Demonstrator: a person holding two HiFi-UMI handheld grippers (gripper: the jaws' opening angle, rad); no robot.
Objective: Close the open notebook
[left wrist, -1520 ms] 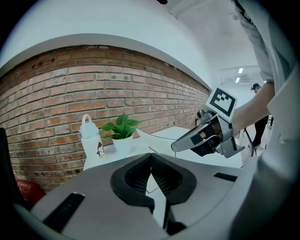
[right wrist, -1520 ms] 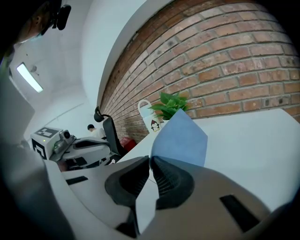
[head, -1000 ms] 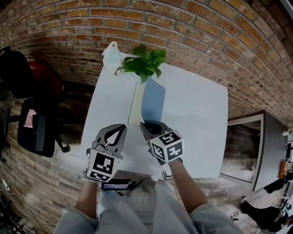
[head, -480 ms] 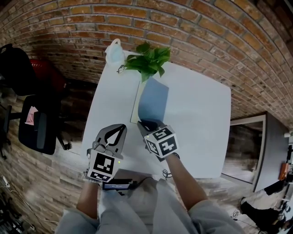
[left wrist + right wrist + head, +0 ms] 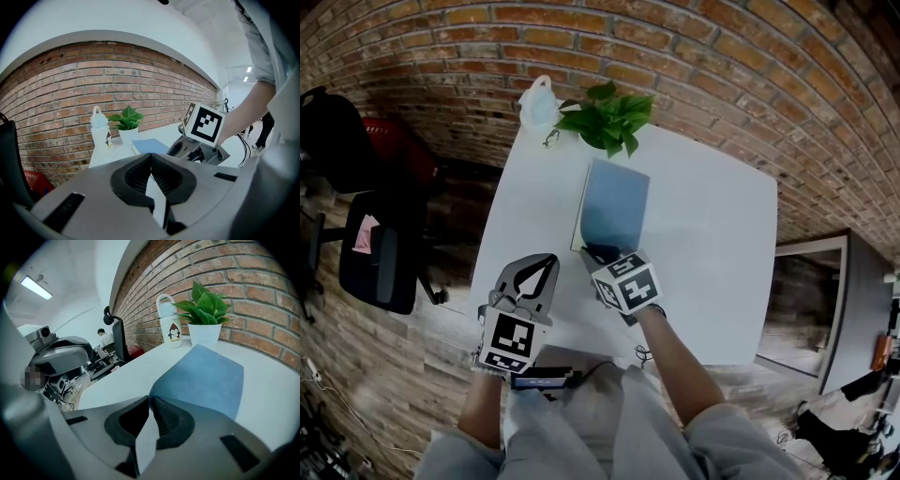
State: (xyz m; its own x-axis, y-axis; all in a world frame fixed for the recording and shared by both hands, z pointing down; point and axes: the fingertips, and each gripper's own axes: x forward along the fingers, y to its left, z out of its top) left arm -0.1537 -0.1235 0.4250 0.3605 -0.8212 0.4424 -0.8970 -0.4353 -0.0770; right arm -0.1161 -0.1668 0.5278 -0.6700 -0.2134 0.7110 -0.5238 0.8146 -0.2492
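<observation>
The notebook's blue cover (image 5: 614,202) lies slanted over its white pages (image 5: 577,214), of which only a narrow strip shows at the left. My right gripper (image 5: 600,255) is shut on the cover's near edge; in the right gripper view the thin cover (image 5: 206,378) runs in between the closed jaws of the right gripper (image 5: 149,399). My left gripper (image 5: 539,267) rests shut and empty by the table's front left, apart from the notebook. From the left gripper view, that left gripper (image 5: 151,157) faces the notebook (image 5: 149,146) and the right gripper's marker cube (image 5: 206,124).
A potted plant (image 5: 609,117) and a white bottle (image 5: 539,105) stand at the far edge of the white table (image 5: 712,234), against the brick wall. Office chairs (image 5: 375,262) stand to the left. A dark device (image 5: 542,378) lies at the front edge.
The right gripper has come down and left with the cover, and the blue cover now hides more of the white pages. The left gripper has stayed put.
</observation>
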